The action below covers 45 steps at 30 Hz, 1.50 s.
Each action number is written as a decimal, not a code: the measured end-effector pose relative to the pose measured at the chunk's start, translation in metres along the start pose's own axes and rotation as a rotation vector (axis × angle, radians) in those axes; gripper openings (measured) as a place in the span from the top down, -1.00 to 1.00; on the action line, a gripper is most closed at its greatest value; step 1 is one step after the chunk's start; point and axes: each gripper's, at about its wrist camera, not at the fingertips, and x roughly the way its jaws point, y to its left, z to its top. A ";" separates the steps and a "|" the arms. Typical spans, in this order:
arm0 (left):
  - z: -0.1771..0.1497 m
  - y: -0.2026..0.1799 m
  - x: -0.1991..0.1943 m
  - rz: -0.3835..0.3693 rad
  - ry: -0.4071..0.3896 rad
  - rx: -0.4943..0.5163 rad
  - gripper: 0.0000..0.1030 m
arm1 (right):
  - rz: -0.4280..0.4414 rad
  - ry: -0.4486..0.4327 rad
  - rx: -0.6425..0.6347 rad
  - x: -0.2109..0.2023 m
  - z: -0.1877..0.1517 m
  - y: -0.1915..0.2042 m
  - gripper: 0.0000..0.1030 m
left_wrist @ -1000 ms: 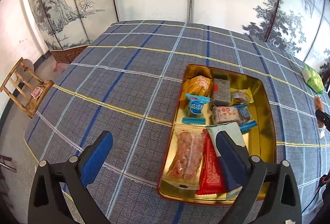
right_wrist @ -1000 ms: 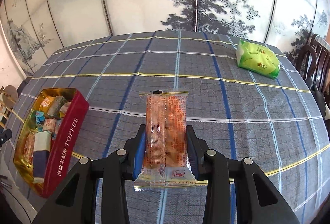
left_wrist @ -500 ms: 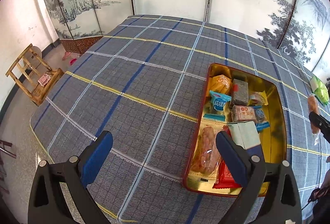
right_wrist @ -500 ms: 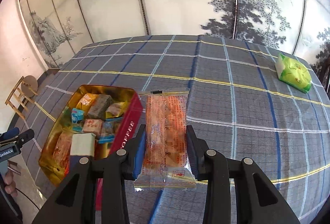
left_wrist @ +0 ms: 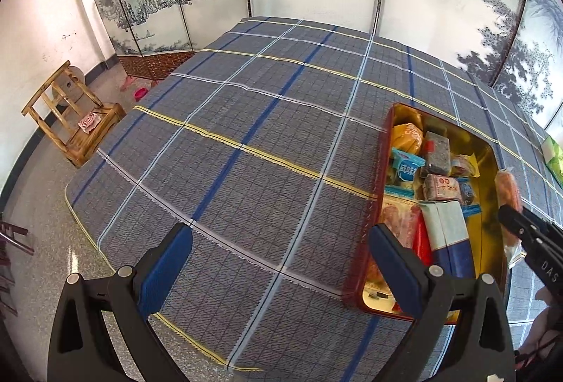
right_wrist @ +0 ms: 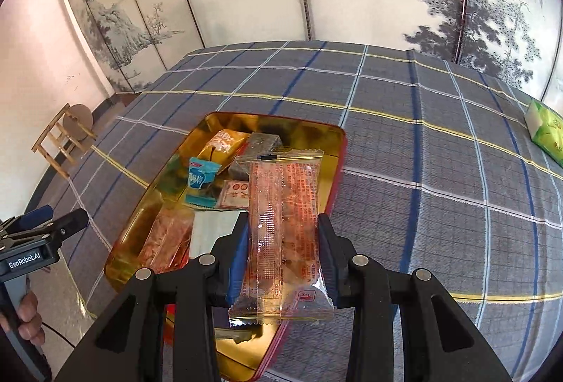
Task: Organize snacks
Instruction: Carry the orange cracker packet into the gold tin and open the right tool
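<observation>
A gold-lined red tin (right_wrist: 302, 130) with several wrapped snacks lies on the checked tablecloth; it also shows at the right of the left wrist view (left_wrist: 492, 149). My right gripper (right_wrist: 281, 248) is shut on a clear packet of orange-red snack bars (right_wrist: 285, 223), held above the tin's right side. The packet and the right gripper's tip show at the far right of the left wrist view (left_wrist: 506, 188). My left gripper (left_wrist: 278, 262) is open and empty, above the cloth just left of the tin.
A green snack bag (right_wrist: 547, 132) lies on the cloth far right, also in the left wrist view (left_wrist: 556, 160). A wooden stool (left_wrist: 74, 114) stands on the floor left of the table. Painted screens stand behind the table.
My right gripper has carried the packet left, from the open cloth to over the tin. My left gripper has drawn back left, away from the tin.
</observation>
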 end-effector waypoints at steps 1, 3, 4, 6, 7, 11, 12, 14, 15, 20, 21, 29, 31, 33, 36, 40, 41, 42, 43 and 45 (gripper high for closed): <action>0.000 0.001 0.000 0.001 0.001 -0.001 -0.94 | -0.002 0.003 -0.004 0.003 -0.001 0.004 0.27; 0.000 0.002 0.001 0.009 0.002 -0.005 -0.94 | 0.005 0.014 -0.012 0.008 -0.002 0.009 0.27; 0.000 0.002 0.002 0.010 0.005 -0.008 -0.94 | 0.004 0.018 -0.015 0.009 -0.002 0.011 0.27; -0.001 0.003 0.003 0.008 0.008 -0.008 -0.94 | -0.003 0.024 -0.028 0.013 -0.004 0.016 0.27; -0.001 0.003 0.003 0.012 0.007 -0.007 -0.94 | -0.008 0.025 -0.036 0.014 -0.004 0.019 0.27; -0.003 0.003 0.003 0.022 0.006 0.001 -0.94 | -0.011 0.044 -0.044 0.022 -0.006 0.027 0.27; -0.003 0.003 0.003 0.021 0.006 0.003 -0.94 | -0.011 0.048 -0.047 0.024 -0.006 0.029 0.27; -0.004 0.003 0.002 0.027 0.003 0.009 -0.94 | -0.009 0.056 -0.052 0.028 -0.007 0.032 0.27; -0.005 0.003 0.002 0.030 0.001 0.013 -0.94 | -0.015 0.057 -0.058 0.030 -0.007 0.034 0.27; -0.006 0.007 0.002 0.038 0.007 0.011 -0.94 | -0.025 0.071 -0.063 0.039 -0.004 0.039 0.27; -0.007 0.008 0.002 0.038 0.009 0.010 -0.94 | -0.029 0.073 -0.057 0.041 -0.004 0.039 0.27; -0.007 0.012 0.000 0.041 0.008 0.002 -0.94 | -0.035 0.091 -0.063 0.050 -0.005 0.044 0.24; -0.008 0.012 0.000 0.043 0.009 0.002 -0.94 | -0.036 0.093 -0.065 0.052 -0.005 0.047 0.23; -0.009 0.011 0.000 0.042 0.010 0.007 -0.94 | -0.036 0.094 -0.067 0.053 -0.005 0.048 0.23; -0.009 0.010 0.000 0.038 0.009 0.010 -0.94 | -0.035 0.096 -0.065 0.053 -0.006 0.049 0.22; -0.010 0.008 -0.001 0.036 0.008 0.018 -0.94 | -0.010 0.105 -0.068 0.053 -0.008 0.053 0.05; -0.010 0.007 -0.002 0.037 0.008 0.020 -0.94 | -0.012 0.101 -0.072 0.052 -0.009 0.054 0.04; -0.010 0.006 -0.002 0.036 0.007 0.022 -0.94 | -0.013 0.096 -0.074 0.051 -0.009 0.055 0.01; -0.010 0.005 -0.003 0.035 0.005 0.024 -0.94 | -0.008 0.093 -0.075 0.050 -0.009 0.055 -0.08; -0.010 0.003 -0.004 0.035 0.002 0.028 -0.94 | 0.005 0.089 -0.075 0.046 -0.010 0.055 -0.23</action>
